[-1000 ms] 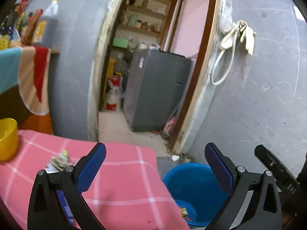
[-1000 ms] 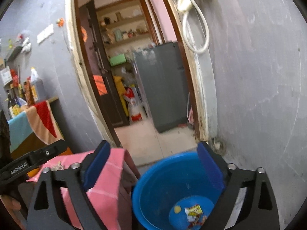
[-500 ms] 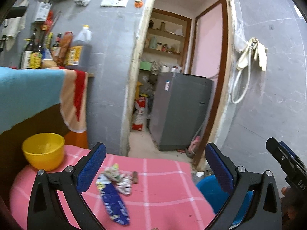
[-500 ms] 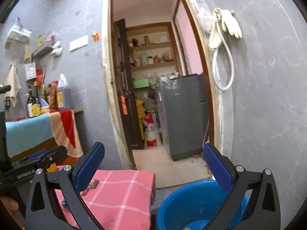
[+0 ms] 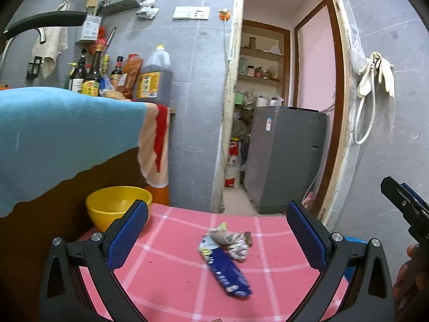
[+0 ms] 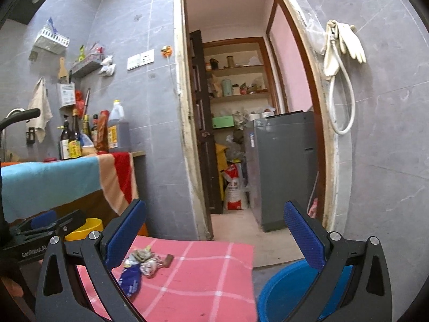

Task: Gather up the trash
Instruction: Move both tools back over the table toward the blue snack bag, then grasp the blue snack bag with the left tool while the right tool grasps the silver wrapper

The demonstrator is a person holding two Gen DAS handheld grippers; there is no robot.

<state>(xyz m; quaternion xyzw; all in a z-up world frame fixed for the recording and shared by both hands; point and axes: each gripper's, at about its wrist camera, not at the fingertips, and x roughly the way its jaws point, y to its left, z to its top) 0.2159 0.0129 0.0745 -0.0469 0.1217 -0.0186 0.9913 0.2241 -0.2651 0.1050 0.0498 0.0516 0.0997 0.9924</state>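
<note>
A: Where is the trash?

B: On the pink checked tablecloth point(image 5: 171, 268). A blue wrapper point(image 5: 228, 273) lies flat, one end pointing toward the camera. Its far end touches a small crumpled wad of silvery wrappers point(image 5: 236, 244), and a little brown scrap point(image 6: 169, 259) lies just beside the wad.

A: And the grippers?

B: The left gripper point(image 5: 217, 234) is spread wide and holds nothing, and the pile shows between its blue pads. The right gripper point(image 6: 214, 237) is also spread and holding nothing. It points toward the doorway, with the pile near its left finger.

A: How will the trash handle?

B: It looks very light, thin and crinkly, so it will probably flatten and slide on the cloth. The blue wrapper looks glossy, perhaps slippery. The raised wad seems the best place to pinch, or else the point where the wrapper meets it.

A: Where does it go?

B: Probably into the blue bucket point(image 6: 284, 292), on the floor beside the table's right edge.
</note>
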